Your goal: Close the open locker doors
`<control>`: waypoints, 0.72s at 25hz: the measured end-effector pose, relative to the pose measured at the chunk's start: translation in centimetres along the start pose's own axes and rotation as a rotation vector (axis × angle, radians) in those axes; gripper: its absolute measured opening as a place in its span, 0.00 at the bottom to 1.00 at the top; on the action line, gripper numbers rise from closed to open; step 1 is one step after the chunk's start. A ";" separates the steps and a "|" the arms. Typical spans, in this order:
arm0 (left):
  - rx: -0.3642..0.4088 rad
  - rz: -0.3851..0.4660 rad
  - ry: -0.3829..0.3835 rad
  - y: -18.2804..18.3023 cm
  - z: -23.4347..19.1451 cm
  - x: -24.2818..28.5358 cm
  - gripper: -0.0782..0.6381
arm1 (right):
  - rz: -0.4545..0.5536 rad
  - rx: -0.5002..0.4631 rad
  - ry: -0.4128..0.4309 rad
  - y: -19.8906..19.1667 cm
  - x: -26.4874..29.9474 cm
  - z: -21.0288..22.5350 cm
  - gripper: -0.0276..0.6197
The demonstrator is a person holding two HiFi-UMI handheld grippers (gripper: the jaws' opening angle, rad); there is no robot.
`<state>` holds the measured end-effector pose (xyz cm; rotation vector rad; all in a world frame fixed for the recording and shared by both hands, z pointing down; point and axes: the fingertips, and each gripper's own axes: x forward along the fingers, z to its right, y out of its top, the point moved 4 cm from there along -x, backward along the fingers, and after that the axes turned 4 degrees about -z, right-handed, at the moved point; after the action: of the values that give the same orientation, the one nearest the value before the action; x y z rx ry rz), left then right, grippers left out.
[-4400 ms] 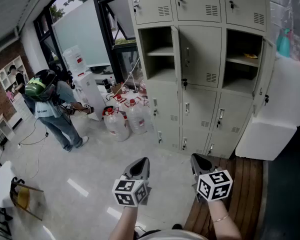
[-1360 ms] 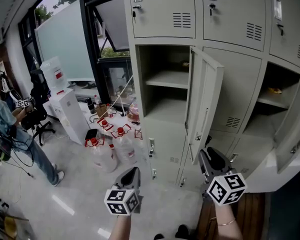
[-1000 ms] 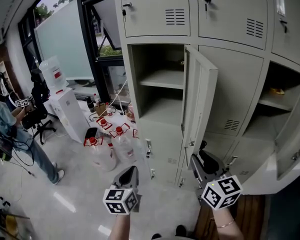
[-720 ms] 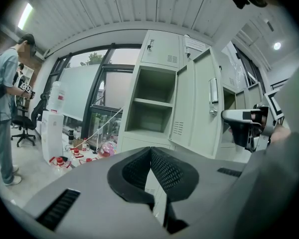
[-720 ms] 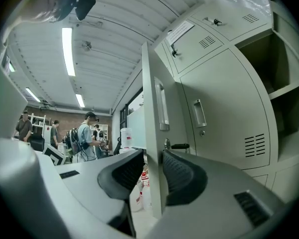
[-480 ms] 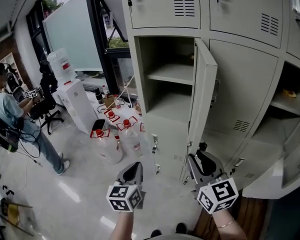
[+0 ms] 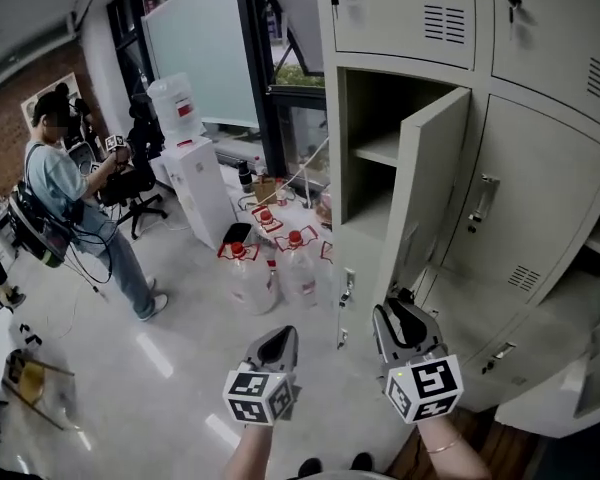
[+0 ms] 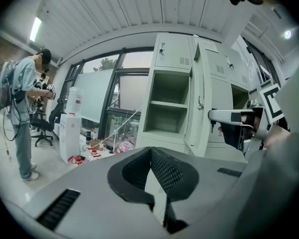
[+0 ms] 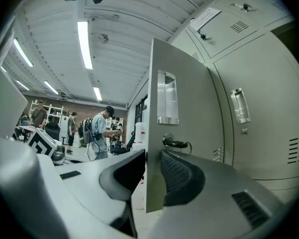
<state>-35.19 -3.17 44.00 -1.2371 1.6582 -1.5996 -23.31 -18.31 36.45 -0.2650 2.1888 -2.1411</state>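
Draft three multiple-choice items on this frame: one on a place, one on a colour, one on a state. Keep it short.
1. What stands between the jaws of the right gripper?
A. a bottle cap
B. the edge of the locker door
C. nothing

2. What colour are the caps on the water bottles on the floor?
A. red
B. blue
C. white

3. The locker door at the right gripper is:
A. fully shut
B. off its hinges
C. partly open

Answers:
1 B: the right gripper view shows the door's lower edge between the jaws, which have just been closing.
2 A: the head view shows red caps.
3 C: the head view shows it swung out from its compartment.
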 end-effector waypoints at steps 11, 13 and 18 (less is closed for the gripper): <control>-0.013 0.016 0.111 0.0 -3.2 -2.3 0.14 | -0.023 -0.074 0.046 0.1 5.1 -1.5 0.18; -0.015 0.018 0.123 0.0 -3.6 -2.5 0.14 | -0.025 -0.084 0.050 0.2 6.1 -1.7 0.18; -0.021 0.018 0.144 0.0 -4.2 -2.7 0.14 | -0.047 -0.088 0.054 0.1 8.6 -1.6 0.18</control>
<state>-37.56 1.22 44.12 -1.1370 1.7730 -1.6997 -32.07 -18.16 37.00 -0.2689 2.3325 -2.1029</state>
